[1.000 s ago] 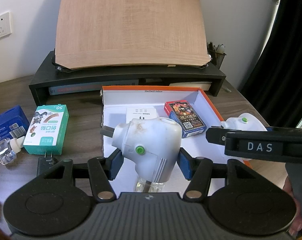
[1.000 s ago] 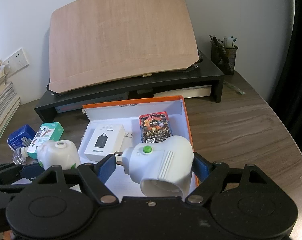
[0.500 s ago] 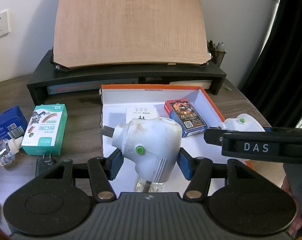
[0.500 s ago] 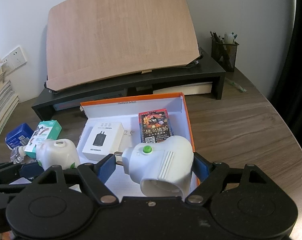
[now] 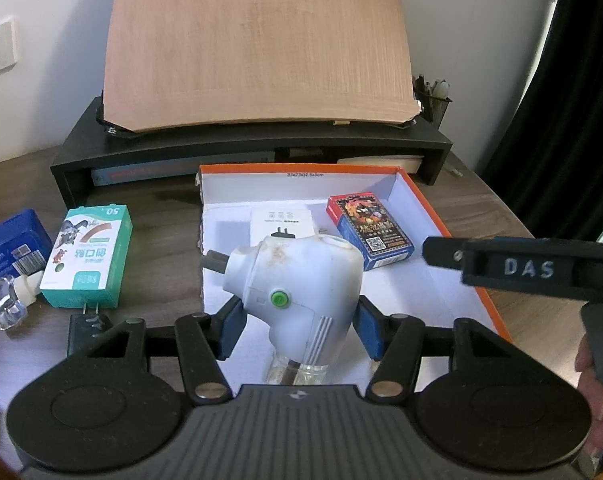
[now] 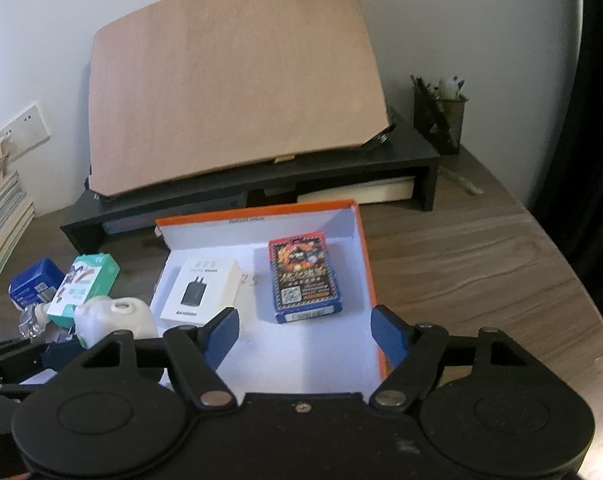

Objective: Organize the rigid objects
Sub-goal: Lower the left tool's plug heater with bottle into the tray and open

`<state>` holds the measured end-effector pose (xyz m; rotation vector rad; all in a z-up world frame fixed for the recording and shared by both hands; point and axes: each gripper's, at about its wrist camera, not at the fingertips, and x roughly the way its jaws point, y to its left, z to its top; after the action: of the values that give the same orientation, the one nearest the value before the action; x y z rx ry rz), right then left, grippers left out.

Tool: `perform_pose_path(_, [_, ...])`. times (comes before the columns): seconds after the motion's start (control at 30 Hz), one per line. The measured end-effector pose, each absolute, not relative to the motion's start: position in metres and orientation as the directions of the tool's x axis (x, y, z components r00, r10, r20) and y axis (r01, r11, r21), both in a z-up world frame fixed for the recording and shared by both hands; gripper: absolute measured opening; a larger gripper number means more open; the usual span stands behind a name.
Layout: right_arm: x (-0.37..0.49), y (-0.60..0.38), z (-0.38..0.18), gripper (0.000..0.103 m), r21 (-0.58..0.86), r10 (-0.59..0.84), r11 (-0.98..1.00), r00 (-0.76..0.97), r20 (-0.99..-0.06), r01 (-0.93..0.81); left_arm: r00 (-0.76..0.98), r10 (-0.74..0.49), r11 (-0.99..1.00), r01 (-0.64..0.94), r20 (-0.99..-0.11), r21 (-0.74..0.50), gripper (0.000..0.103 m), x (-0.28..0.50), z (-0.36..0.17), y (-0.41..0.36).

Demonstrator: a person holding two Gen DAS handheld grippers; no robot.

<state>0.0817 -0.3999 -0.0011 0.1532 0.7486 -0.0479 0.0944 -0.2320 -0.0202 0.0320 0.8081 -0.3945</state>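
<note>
My left gripper (image 5: 297, 330) is shut on a white plug-in vaporizer (image 5: 297, 280) with a green button and a clear bottle below, held over the front of the orange-edged white box (image 5: 433, 216). In the box lie a white charger box (image 5: 281, 220) and a card deck (image 5: 369, 232). My right gripper (image 6: 305, 334) is open and empty above the box (image 6: 363, 248); the charger box (image 6: 201, 290) and card deck (image 6: 303, 276) show past its fingers. The left gripper's vaporizer (image 6: 113, 318) shows at the left. The second white vaporizer is out of sight.
Left of the box lie a green carton (image 5: 87, 256), a blue box (image 5: 9, 252), a clear refill bottle (image 5: 5, 300) and a black plug (image 5: 85, 326). A black monitor stand (image 5: 253, 148) with a wooden board (image 5: 257, 44) stands behind. A pen cup (image 6: 439, 116) is at back right.
My right gripper held a white vaporizer before; now its jaws are open and empty and it has risen. The left gripper has kept its hold.
</note>
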Motion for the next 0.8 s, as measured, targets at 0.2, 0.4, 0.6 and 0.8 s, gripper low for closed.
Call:
perform_pose_path(0.2, [0.068,-0.415,0.005,0.088,0.120,-0.029,0.982,0.745,-0.667,0.145,0.600,-0.353,0.916,0.380,-0.718,-0.133,0.059,0.095,-0.024,-0.240])
perform_pose_path(0.4, [0.052,-0.427,0.010,0.088,0.126,-0.065,0.973,0.755,-0.652,0.192,0.591,-0.387,0.896,0.424,-0.708,-0.136,0.059,0.102,-0.024,-0.256])
perform_pose_path(0.6, [0.038,-0.431,0.014,0.088,0.127,-0.089,0.967,0.763,-0.640,0.220,0.552,-0.459,0.857,0.481,-0.696,-0.184,0.061,0.111,-0.022,-0.268])
perform_pose_path(0.8, [0.029,-0.429,0.019,0.089,0.129,-0.099,0.965,0.771,-0.629,0.229,0.574,-0.484,0.844,0.505,-0.660,-0.180,0.071,0.101,-0.008,-0.267])
